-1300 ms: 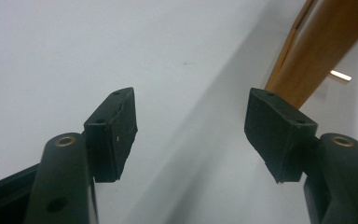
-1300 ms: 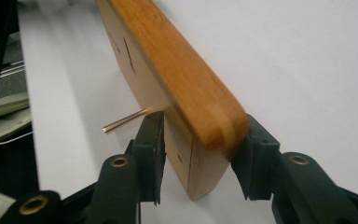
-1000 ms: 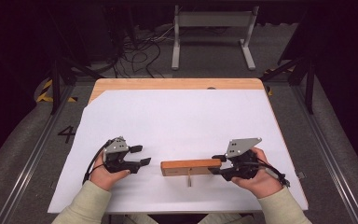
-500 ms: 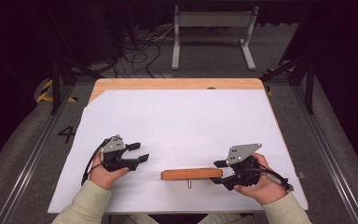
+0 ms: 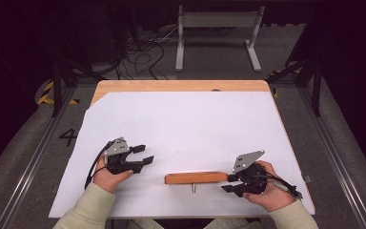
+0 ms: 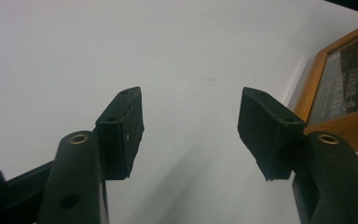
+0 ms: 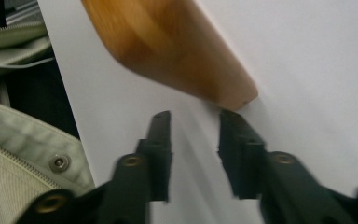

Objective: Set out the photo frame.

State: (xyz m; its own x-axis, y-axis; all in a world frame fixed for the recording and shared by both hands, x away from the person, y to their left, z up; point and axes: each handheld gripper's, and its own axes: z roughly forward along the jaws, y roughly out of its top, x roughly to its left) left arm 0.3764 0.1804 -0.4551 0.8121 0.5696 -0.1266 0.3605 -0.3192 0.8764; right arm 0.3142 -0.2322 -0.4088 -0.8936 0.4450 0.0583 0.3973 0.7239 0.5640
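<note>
The wooden block (image 5: 196, 178) lies flat near the table's (image 5: 181, 119) front edge, a small peg below it. The right gripper (image 5: 229, 182) sits at the block's right end; its jaws have just been closing, with nothing between them. The left gripper (image 5: 143, 155) hangs released, well apart. Lifting appears not yet begun. The right gripper view is blurred; whether a jaw tip touches the block cannot be told.
</note>
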